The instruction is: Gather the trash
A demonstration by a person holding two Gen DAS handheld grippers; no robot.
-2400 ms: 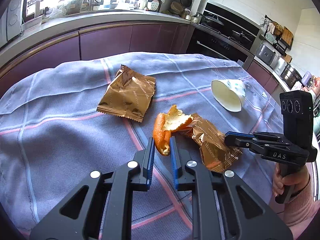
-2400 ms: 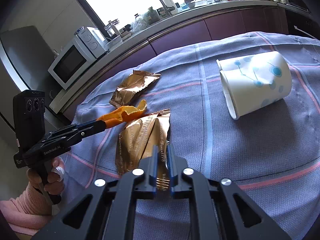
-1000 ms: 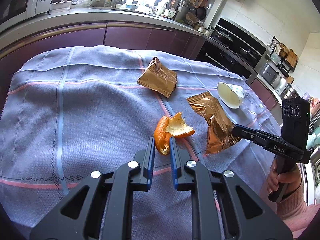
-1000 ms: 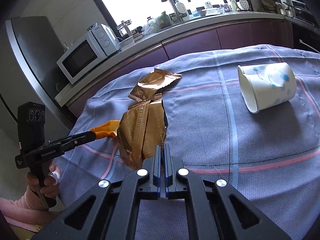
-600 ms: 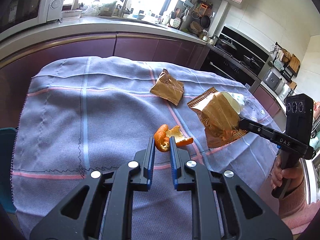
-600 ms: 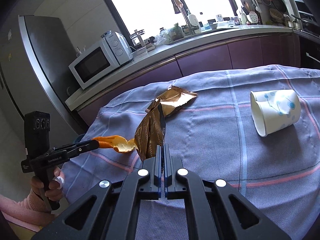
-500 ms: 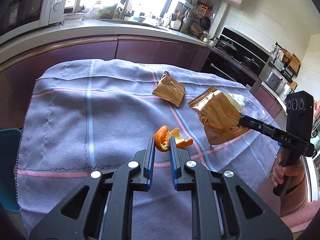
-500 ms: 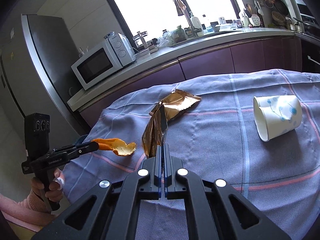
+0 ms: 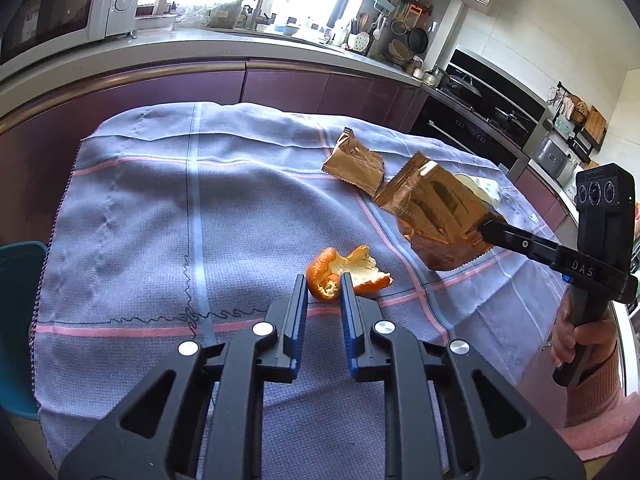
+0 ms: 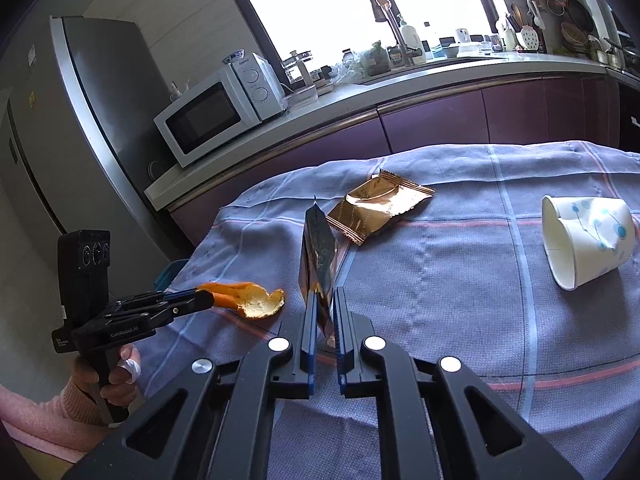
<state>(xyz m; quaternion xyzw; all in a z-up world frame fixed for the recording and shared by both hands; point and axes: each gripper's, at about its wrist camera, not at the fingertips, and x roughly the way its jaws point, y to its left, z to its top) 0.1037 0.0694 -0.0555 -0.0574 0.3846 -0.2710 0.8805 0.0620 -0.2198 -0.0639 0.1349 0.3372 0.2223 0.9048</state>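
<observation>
My left gripper [image 9: 323, 282] is shut on an orange peel [image 9: 344, 270] and holds it above the blue cloth; it also shows in the right wrist view [image 10: 248, 298]. My right gripper [image 10: 323, 296] is shut on a gold snack wrapper [image 10: 318, 258], held upright in the air; that wrapper also shows in the left wrist view [image 9: 438, 216]. A second gold wrapper [image 10: 376, 206] lies flat on the cloth beyond, seen too in the left wrist view [image 9: 354, 162]. A white paper cup [image 10: 586, 244] with blue dots lies on its side at the right.
The table carries a blue-grey checked cloth [image 9: 160, 220]. A teal bin edge [image 9: 18, 320] shows beyond the table's left side. Purple cabinets, a counter and a microwave [image 10: 216, 110] stand behind. A fridge [image 10: 80, 140] is at far left.
Both grippers have lifted and pulled back from the table with their loads. The right gripper's jaws now stand slightly wider around the wrapper, which has turned edge-on.
</observation>
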